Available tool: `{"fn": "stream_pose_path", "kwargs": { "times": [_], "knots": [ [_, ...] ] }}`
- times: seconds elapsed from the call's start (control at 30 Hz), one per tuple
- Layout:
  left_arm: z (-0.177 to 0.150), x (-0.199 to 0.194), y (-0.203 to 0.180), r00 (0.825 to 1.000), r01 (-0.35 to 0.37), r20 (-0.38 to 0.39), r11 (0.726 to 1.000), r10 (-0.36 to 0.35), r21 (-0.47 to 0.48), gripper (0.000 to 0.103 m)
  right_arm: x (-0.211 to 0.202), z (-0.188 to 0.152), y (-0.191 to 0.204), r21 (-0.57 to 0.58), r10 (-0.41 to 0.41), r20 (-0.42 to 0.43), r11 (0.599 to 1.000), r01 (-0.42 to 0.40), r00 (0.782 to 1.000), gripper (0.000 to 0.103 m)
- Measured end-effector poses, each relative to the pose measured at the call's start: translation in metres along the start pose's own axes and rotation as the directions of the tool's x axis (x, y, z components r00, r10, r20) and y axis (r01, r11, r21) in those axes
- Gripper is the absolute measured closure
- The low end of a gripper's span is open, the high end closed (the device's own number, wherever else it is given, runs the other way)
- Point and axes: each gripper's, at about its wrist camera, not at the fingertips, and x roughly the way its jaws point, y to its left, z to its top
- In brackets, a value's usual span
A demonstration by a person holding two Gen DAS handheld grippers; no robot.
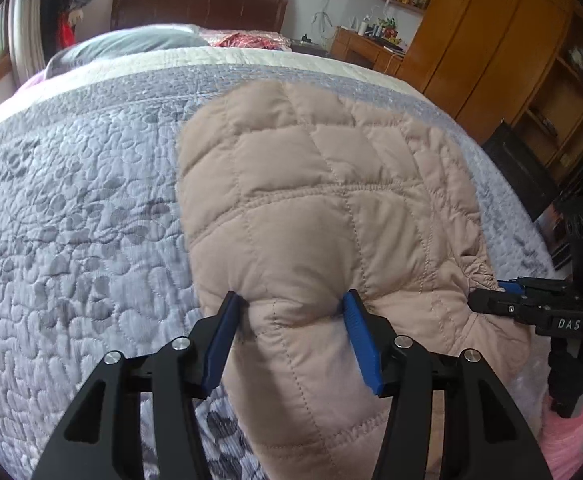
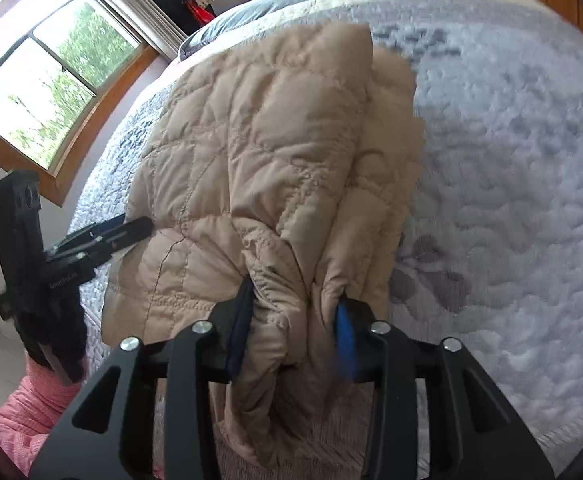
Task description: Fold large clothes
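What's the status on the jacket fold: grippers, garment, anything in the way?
Left gripper and right gripper both straddle bunched near edge of beige quilted jacket. Jacket lies folded on quilted bedspread. Nothing in the way.

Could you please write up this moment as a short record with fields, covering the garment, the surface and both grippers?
garment: beige quilted padded jacket, folded into a compact bundle
surface: lilac-grey quilted bedspread on a bed
left gripper: blue pads press into the jacket's near edge
right gripper: bunched jacket fabric between its pads
background: wooden wardrobe, window
person: pink knitted sleeve
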Motion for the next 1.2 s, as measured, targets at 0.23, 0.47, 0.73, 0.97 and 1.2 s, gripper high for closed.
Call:
{"fn": "stream_pose_path", "kwargs": {
  "times": [0.23, 0.47, 0.73, 0.97, 1.2],
  "knots": [
    [0.035, -0.026, 0.006, 0.996, -0.023, 0.090, 0.999, 0.026, -0.031, 0.050, -0.035, 0.028, 0.045, -0.090, -0.137, 0.086, 0.985, 0.144, 0.987, 0.056],
    [0.036, 0.007, 0.013, 0.999, -0.029, 0.023, 0.999, 0.030, -0.029, 0.049, -0.039, 0.029, 0.046, -0.115, -0.197, 0.063, 0.972, 0.204, 0.978, 0.050],
    [0.052, 0.008, 0.002, 0.998, -0.042, 0.046, 0.999, 0.044, -0.027, 0.051, -0.042, 0.071, 0.057, -0.172, -0.123, 0.135, 0.974, 0.145, 0.983, 0.051],
    [0.055, 0.027, 0.001, 0.997, -0.081, 0.016, 0.997, 0.081, -0.010, 0.048, 0.017, 0.095, 0.039, -0.117, -0.229, 0.083, 0.964, 0.238, 0.970, 0.053],
    [0.049, 0.057, 0.003, 0.996, -0.085, 0.002, 0.996, 0.085, 0.012, 0.043, 0.048, 0.063, 0.001, -0.020, -0.179, 0.068, 0.983, 0.180, 0.982, 0.053]
  ]
}}
